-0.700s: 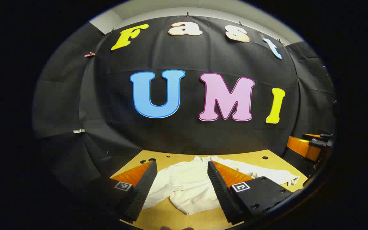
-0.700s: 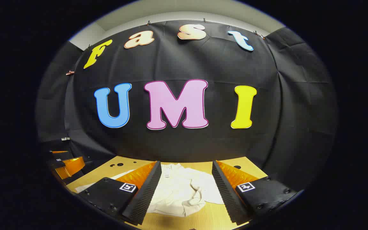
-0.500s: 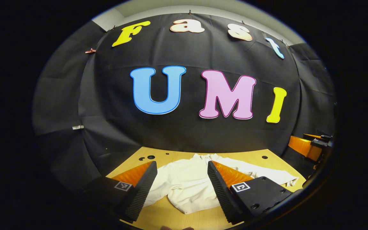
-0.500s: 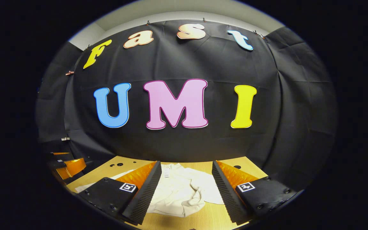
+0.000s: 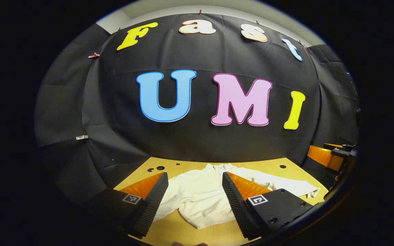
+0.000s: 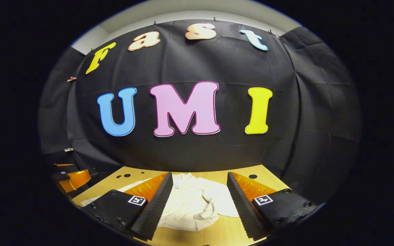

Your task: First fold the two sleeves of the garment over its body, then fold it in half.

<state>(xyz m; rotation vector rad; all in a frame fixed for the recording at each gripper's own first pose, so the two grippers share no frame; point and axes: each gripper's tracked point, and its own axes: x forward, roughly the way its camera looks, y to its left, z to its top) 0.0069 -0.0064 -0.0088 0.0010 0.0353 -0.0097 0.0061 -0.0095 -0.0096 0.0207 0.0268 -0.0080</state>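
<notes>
A white long-sleeved garment [image 5: 197,196] lies rumpled on the wooden table [image 5: 190,235], collar toward the black wall. One sleeve stretches out to the right [image 5: 296,187]. My left gripper [image 5: 194,177] hovers open above the near part of the garment, holding nothing. In the right gripper view the same garment [image 6: 193,205] lies bunched, a sleeve curled over its body. The right gripper [image 6: 199,177] stands open above it, nothing between its fingers. The other gripper [image 5: 327,155] shows at the far right of the left gripper view, and another gripper [image 6: 72,177] at the far left of the right gripper view.
The table [image 6: 190,237] has a few dark holes near its far edge [image 5: 159,168] [image 6: 251,176]. Black cloth walls close it in at the back and on both sides. A bare strip of wood runs along the near edge in front of the garment.
Both views have shifted slightly, the left gripper view more than the right. The garment and both sets of open fingers look the same.
</notes>
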